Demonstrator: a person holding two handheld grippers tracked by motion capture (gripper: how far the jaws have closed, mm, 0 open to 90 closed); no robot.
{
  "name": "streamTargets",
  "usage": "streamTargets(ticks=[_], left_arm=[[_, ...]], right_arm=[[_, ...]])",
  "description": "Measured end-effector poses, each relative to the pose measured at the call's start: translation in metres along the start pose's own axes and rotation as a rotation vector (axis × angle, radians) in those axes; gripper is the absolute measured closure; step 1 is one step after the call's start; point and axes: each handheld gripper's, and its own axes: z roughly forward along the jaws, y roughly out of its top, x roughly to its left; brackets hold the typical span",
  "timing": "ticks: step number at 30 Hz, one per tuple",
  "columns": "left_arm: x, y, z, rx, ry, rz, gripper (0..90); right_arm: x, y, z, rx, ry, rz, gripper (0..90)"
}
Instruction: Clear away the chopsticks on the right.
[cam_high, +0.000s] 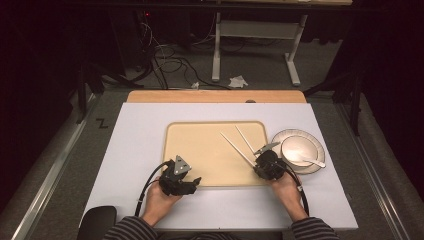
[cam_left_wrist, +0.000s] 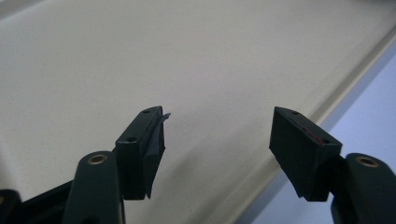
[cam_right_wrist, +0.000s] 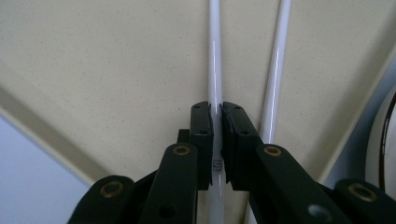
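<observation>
Two tongs: right tongs (cam_right_wrist: 216, 109) clamping one chopstick (cam_right_wrist: 215, 56), left tongs (cam_left_wrist: 217, 135) agape, empty.

Probably a lab: dark curtained surround, cables (cam_high: 167, 62) on the floor beyond the table (cam_high: 140, 145), far past both grippers.

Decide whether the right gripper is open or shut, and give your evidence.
Shut. In the right gripper view, the right gripper has its jaws pressed on one white chopstick; the second chopstick lies outside them.
</observation>
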Motion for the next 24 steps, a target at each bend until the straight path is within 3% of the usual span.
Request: streamTargets(ticks=[7, 11, 24], left_arm=[[-0.001, -0.001, 0.001, 0.006, -0.004, -0.001, 35.8], [-0.002, -0.001, 0.0, 0.003, -0.005, -0.001, 35.8], [-0.001, -0.003, 0.001, 0.009, 0.011, 0.005, 35.8]], right_arm=[[0.0, 0.0, 0.011, 0.024, -0.001, -0.008, 84.2], [0.002, 0.0, 0.012, 0.029, -0.004, -0.011, 79.1], [-0.002, -0.001, 0.015, 0.026, 0.009, -0.008, 85.0]])
